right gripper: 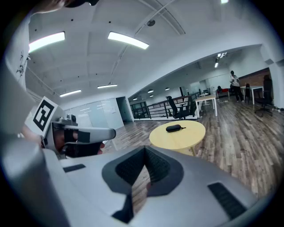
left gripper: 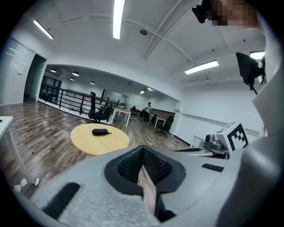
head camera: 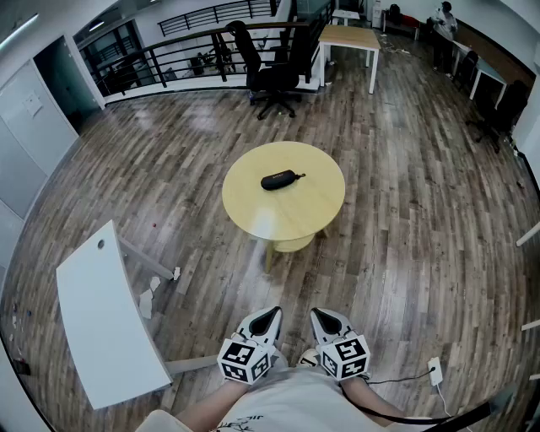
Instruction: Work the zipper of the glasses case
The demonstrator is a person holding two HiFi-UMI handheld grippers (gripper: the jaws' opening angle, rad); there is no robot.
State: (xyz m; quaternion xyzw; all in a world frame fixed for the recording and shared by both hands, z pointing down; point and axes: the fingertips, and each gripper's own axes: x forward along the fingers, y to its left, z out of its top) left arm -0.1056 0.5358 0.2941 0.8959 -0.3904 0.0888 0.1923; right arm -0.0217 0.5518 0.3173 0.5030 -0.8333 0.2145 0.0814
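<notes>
A black zipped glasses case (head camera: 281, 180) lies near the far side of a round light-wood table (head camera: 287, 228), its pull tab pointing right. It also shows small and distant in the left gripper view (left gripper: 101, 131) and the right gripper view (right gripper: 173, 128). Both grippers are held close to the person's body, well short of the table. The left gripper (head camera: 268, 315) (left gripper: 143, 155) has its jaws together with nothing between them. The right gripper (head camera: 324, 315) (right gripper: 144, 165) is likewise shut and empty. Each gripper sees the other beside it.
A white panel (head camera: 110, 312) lies on the wood floor at the left, with scraps beside it. A black office chair (head camera: 270, 76), a wooden desk (head camera: 350, 38) and a railing stand beyond the table. A power strip (head camera: 436, 369) lies at the lower right. A person (head camera: 443, 25) stands far off.
</notes>
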